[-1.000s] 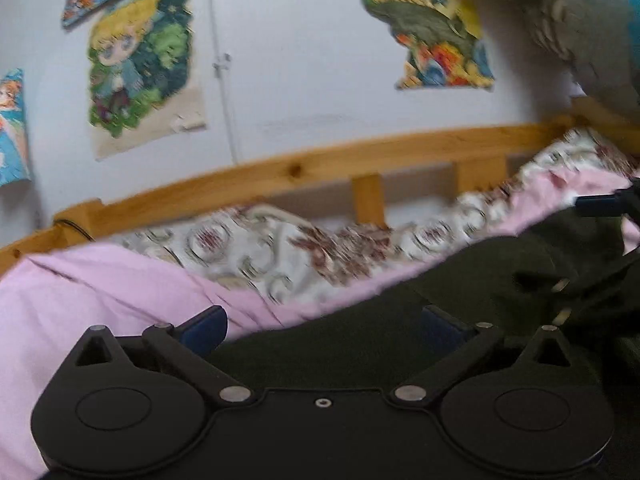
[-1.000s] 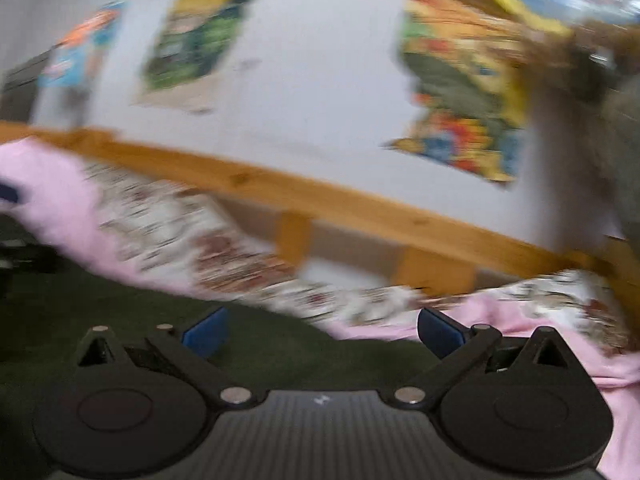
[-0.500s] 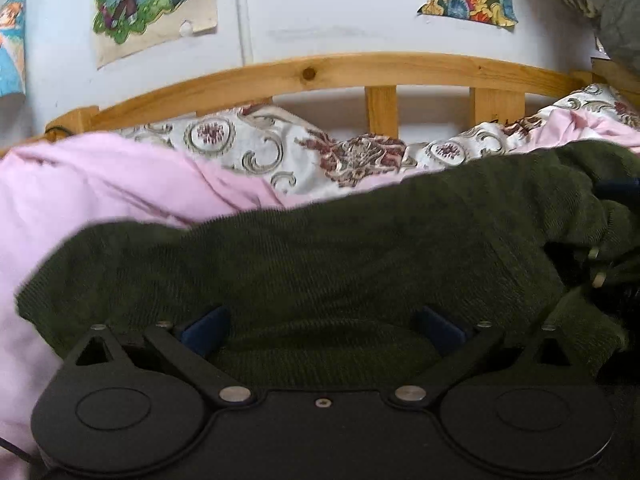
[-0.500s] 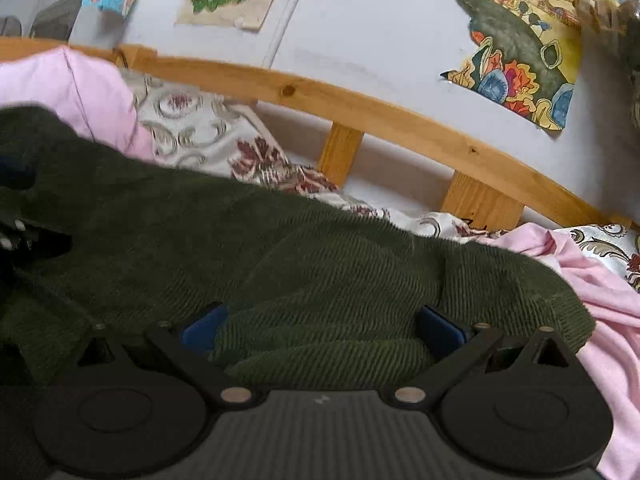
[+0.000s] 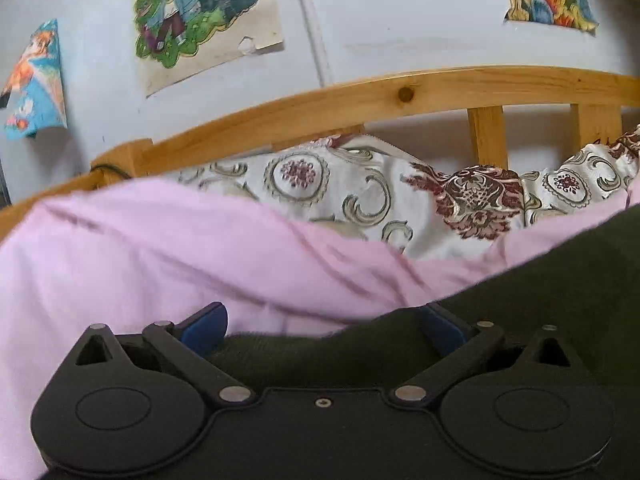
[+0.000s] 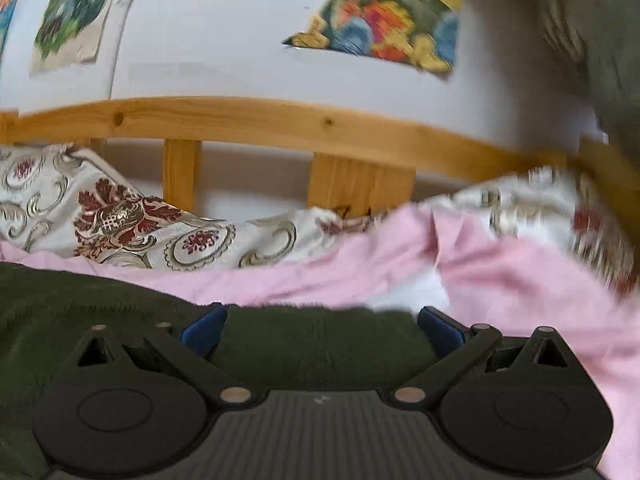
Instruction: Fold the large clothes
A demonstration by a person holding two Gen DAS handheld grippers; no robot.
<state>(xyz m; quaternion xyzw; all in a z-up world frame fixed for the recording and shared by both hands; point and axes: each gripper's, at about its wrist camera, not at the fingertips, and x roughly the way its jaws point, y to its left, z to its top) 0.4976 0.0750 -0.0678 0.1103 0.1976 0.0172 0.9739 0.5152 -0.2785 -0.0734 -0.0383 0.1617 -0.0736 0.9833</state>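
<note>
Dark green garment [image 5: 560, 292] cut off at right edge, right-wrist view's right side blurred

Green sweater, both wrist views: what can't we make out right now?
- Left wrist: dark green sweater is cut off by the right edge and hidden by the left gripper; fold state unclear.
- Right wrist: right gripper covers the sweater's near part; the left edge cuts it.
- Right wrist: motion blur smears the pink sheet and poster.
- Fabric contact between the open fingers: unclear.
</note>
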